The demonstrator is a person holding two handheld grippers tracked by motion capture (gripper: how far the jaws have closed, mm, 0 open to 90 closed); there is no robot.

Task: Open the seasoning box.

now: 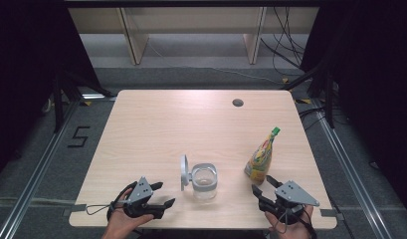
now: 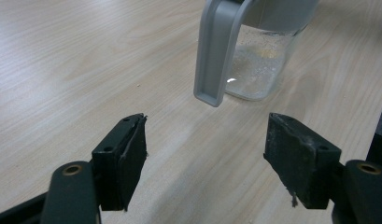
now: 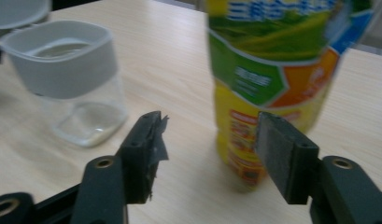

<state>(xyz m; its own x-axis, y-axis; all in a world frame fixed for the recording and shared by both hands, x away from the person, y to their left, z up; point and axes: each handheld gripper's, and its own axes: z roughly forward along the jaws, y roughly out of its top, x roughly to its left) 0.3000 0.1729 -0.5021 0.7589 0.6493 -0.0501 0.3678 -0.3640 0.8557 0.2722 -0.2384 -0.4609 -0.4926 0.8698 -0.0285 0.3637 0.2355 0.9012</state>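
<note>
My left gripper (image 1: 161, 195) rests released near the table's (image 1: 156, 124) front edge. One clear jar (image 1: 205, 181) with one raised lid (image 1: 183, 172) stands mid-table, then one yellow bottle (image 1: 261, 157). My right gripper (image 1: 263, 188) gapes empty just before it.

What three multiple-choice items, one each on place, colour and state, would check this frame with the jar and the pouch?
1. Where does the snack pouch stand relative to the clear jar?
A. to its right
B. to its left
C. inside it

2. What colour is the pouch's cap?
A. red
B. green
C. white

3. How is the jar's grey lid?
A. shut flat
B. lying apart on the table
C. flipped open, standing up at the jar's left

Answers: 1 A, the high view shows the pouch at right; 2 B, its tip is green; 3 C, the lid stands on edge beside the rim.
</note>
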